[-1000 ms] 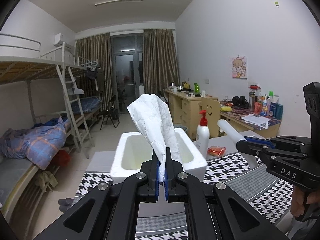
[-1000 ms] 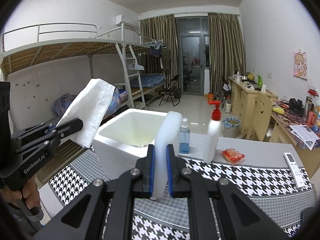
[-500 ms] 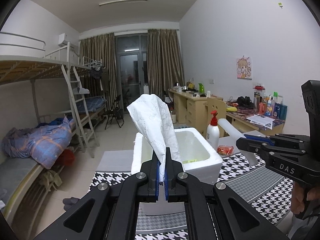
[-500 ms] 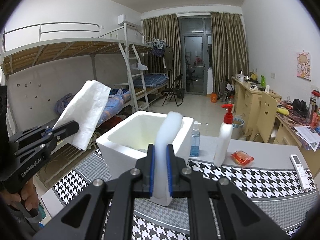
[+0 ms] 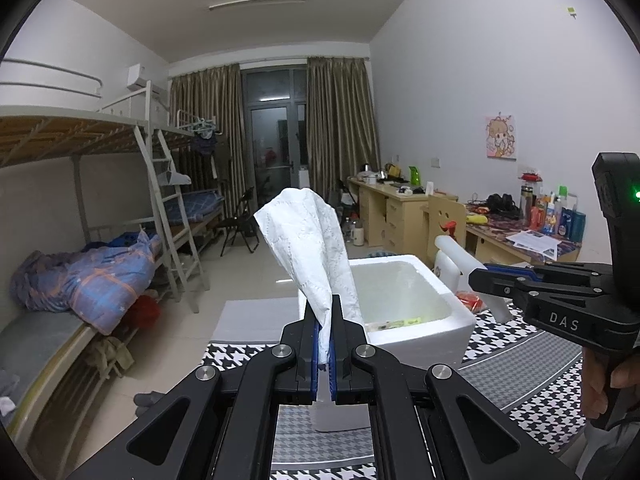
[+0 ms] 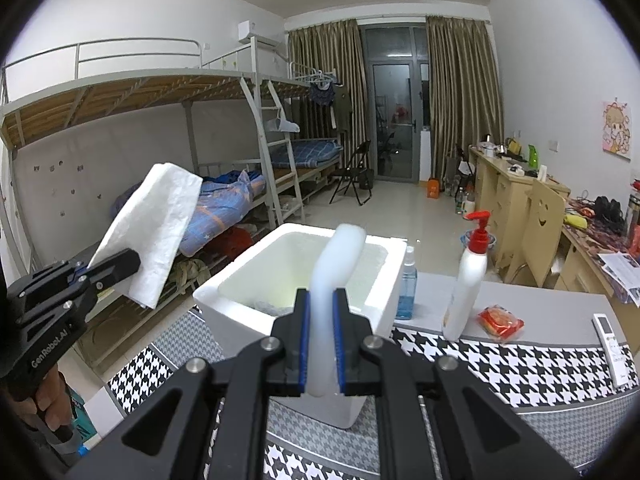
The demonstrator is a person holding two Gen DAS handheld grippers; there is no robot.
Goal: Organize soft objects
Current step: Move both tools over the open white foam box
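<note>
My left gripper [image 5: 324, 344] is shut on a white paper towel [image 5: 310, 240], which stands up from the pads; from the right wrist view that towel [image 6: 154, 232] hangs at the left, short of the box. My right gripper [image 6: 320, 344] is shut on a white foam strip [image 6: 334, 264] that curves up in front of the box; in the left wrist view this strip [image 5: 460, 254] pokes out of the right gripper [image 5: 480, 276]. A white foam box [image 6: 224, 284], open on top, stands on the table ahead of both grippers, with small items at its bottom.
The table has a houndstooth cloth [image 6: 500, 364]. Right of the box stand a blue bottle [image 6: 406, 288], a white pump bottle [image 6: 468, 280], an orange packet [image 6: 500, 318] and a remote [image 6: 612, 340]. Bunk beds [image 6: 160, 92] line the left wall, desks [image 6: 516, 196] the right.
Both grippers have shifted sideways to the left across the table, so the foam box and bottles have slid rightward in both views. Both grips are unchanged.
</note>
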